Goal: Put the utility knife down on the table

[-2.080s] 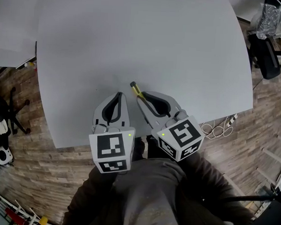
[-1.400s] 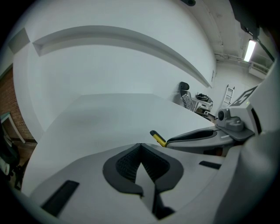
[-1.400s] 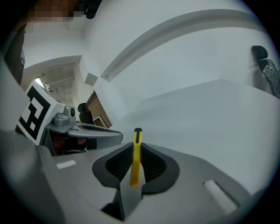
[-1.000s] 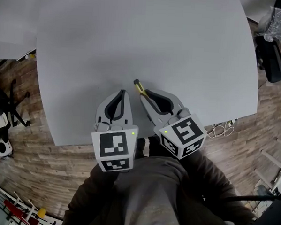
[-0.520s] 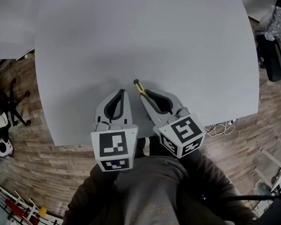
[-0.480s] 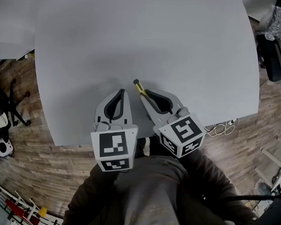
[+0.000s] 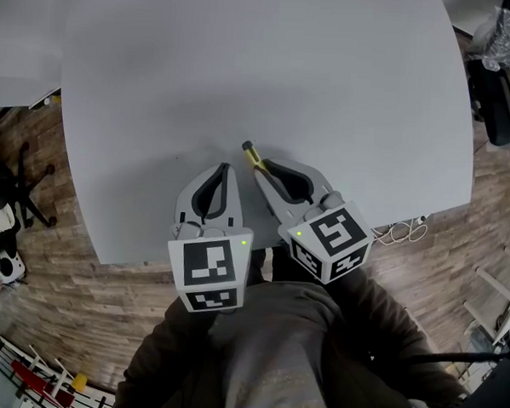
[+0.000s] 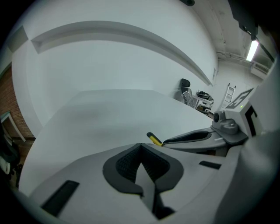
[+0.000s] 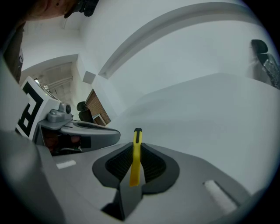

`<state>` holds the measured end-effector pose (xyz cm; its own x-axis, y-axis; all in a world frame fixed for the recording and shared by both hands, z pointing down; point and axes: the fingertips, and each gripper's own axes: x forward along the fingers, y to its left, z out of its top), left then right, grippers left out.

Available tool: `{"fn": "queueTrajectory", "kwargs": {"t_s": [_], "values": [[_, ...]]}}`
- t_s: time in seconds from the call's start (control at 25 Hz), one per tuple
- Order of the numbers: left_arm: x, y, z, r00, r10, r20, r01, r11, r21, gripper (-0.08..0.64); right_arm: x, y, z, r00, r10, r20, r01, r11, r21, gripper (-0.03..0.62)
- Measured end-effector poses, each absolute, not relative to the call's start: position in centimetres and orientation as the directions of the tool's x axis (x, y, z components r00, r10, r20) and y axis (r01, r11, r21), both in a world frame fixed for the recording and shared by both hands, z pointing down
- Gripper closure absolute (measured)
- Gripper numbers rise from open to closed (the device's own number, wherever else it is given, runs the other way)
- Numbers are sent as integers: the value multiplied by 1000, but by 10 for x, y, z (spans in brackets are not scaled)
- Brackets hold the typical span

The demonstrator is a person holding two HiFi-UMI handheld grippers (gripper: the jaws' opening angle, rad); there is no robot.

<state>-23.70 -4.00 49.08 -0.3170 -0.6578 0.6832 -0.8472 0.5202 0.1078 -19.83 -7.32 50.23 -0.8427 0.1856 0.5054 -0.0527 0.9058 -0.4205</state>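
Observation:
A slim yellow utility knife [image 9: 136, 158] with a dark tip is clamped between the jaws of my right gripper [image 9: 137, 151]. Its tip sticks out past the jaws toward the far side of the table [image 7: 249, 149]. In the head view the right gripper [image 7: 263, 169] hovers over the near edge of the grey table [image 7: 271, 63]. My left gripper [image 7: 222, 170] sits just to its left, jaws pressed together with nothing between them [image 8: 140, 153]. The knife tip [image 8: 153, 138] shows in the left gripper view too.
The table's near edge runs just under both grippers, with wooden floor below. Office chairs [image 7: 496, 101] stand at the right, another chair base [image 7: 8, 203] at the left. A white cable [image 7: 398, 234] lies on the floor near the right gripper.
Both grippers stay almost where they were; the view has shifted slightly. The knife remains clamped in the right gripper.

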Motion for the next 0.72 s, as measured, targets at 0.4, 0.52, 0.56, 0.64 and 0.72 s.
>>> {"fn": "queueTrajectory", "kwargs": {"t_s": [0.4,0.52,0.56,0.64,0.72], "values": [[-238,-39,496,-304,-657,690,-848,517,119,558,-202,-70,513,-832,190,521,-60,903,-426,540],[-238,-38,499,-300,-655,693,-846,518,123,558,-203,-70,515,-829,190,526,-61,904,-423,540],[-239,-37,500,-300,-655,693,-846,519,124,558,-203,-70,515,-829,189,527,-62,905,-421,540],[-241,-36,501,-299,-655,694,-845,520,126,558,-206,-69,516,-828,187,529,-62,907,-417,540],[-243,-34,502,-300,-655,693,-843,522,129,558,-208,-68,517,-826,186,532,-62,908,-414,540]]}}
